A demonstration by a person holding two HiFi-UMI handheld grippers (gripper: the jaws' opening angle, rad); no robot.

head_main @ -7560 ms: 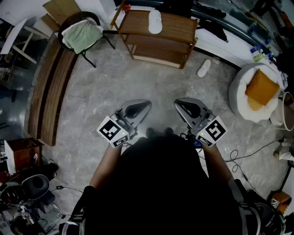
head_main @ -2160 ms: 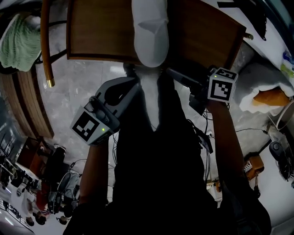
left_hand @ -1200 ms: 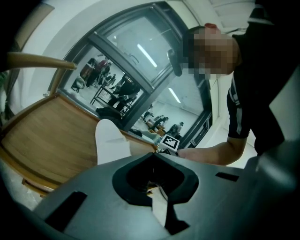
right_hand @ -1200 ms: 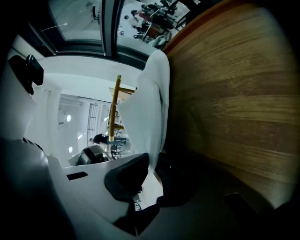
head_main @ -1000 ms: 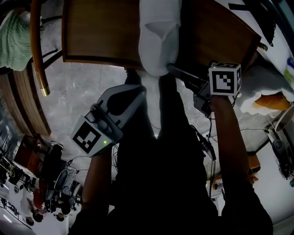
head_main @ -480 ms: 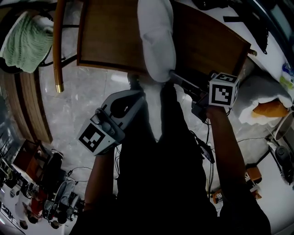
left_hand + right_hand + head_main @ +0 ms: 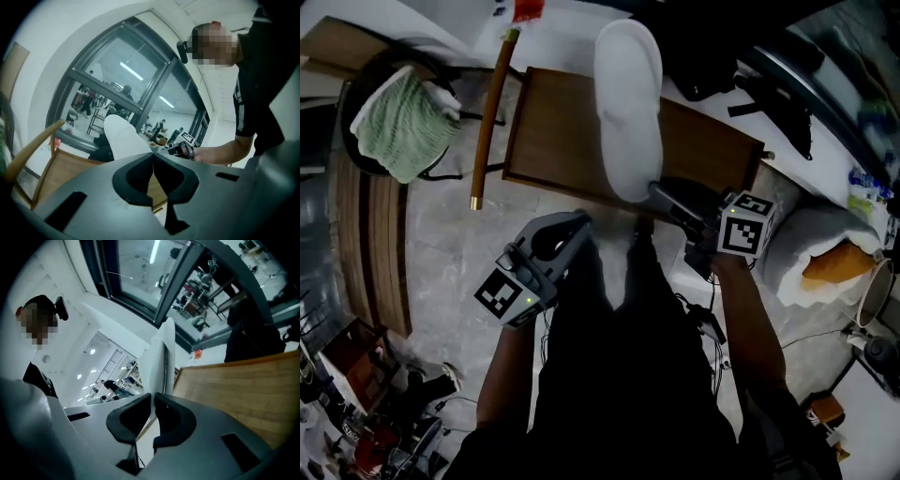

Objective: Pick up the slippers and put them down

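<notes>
White slipper held clear above the wooden table, gripped at one end by the right gripper.

The white slipper (image 7: 630,112) hangs lengthwise over the top of the wooden table (image 7: 553,131), its far end reaching past the table's back edge. Its near end sits in the right gripper (image 7: 661,194), whose jaws are clenched on the slipper's thin edge; the right gripper view shows that edge running up from between the pads. The left gripper (image 7: 579,220) stands below and to the left of the slipper, apart from it, jaw tips pressed together with nothing between them. A chair bearing a green towel (image 7: 403,122) stands well to the left.
</notes>
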